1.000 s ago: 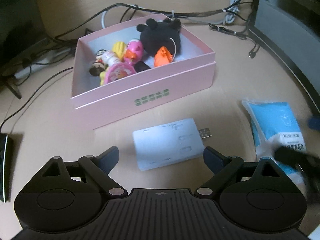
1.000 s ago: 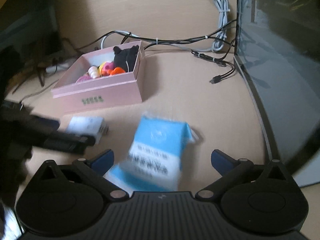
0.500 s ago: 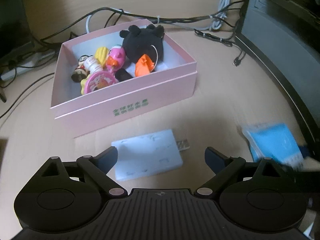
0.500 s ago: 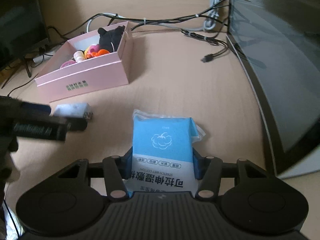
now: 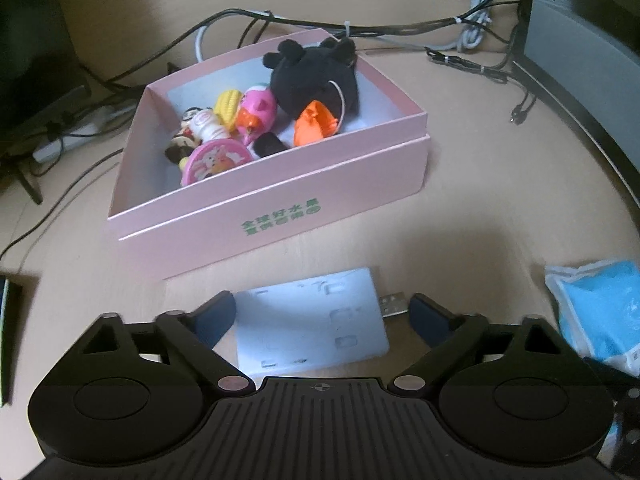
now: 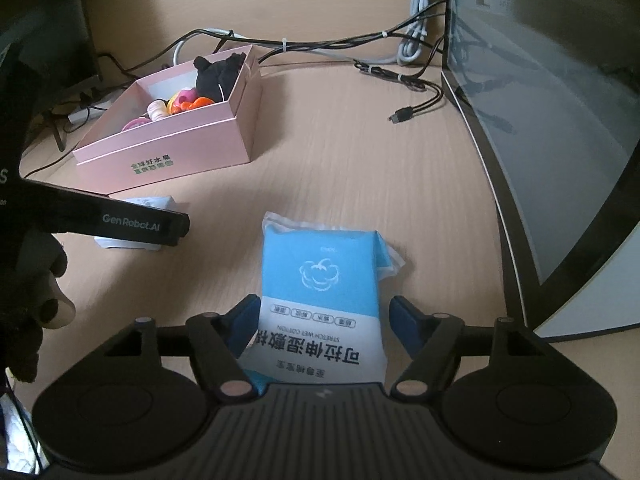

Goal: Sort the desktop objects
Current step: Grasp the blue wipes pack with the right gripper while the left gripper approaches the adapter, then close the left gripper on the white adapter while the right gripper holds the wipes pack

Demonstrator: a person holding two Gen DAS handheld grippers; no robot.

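Pale wood desk (image 5: 500,208) under both our grippers, w/ a big curved monitor (image 6: 560,140) along the right edge.

Left gripper (image 5: 322,314): we've got it spread wide, one finger each side of the white USB hub (image 5: 312,328). Jaws have just been closing a bit; the left fingertip looks to sit right at the hub's left edge, but there's a clear gap on the right by the USB plug (image 5: 394,305), so no grip that we can see. Hub lies flat on the desk.

Right gripper (image 6: 324,320): jaws have just been opening, w/ the blue wet-wipe pack (image 6: 320,280) between them. Left pad is right at the pack's edge – can't tell if it touches – and the right pad stands clear w/ desk showing in the gap. Pack lies flat, printed text towards us.

Further out, just behind the hub, sits the pink box (image 5: 280,204) w/ green lettering on the front wall. Inside: black plush toy (image 5: 316,76), pink duck (image 5: 256,114), an orange piece (image 5: 314,130), a yellow toy (image 5: 227,108), a small figure (image 5: 196,132), a pink round disc (image 5: 216,160).

Beyond the box, black and grey cables (image 5: 400,32) run along the back of the desk. From the right wrist view our left gripper's arm crosses at the left, above the hub.
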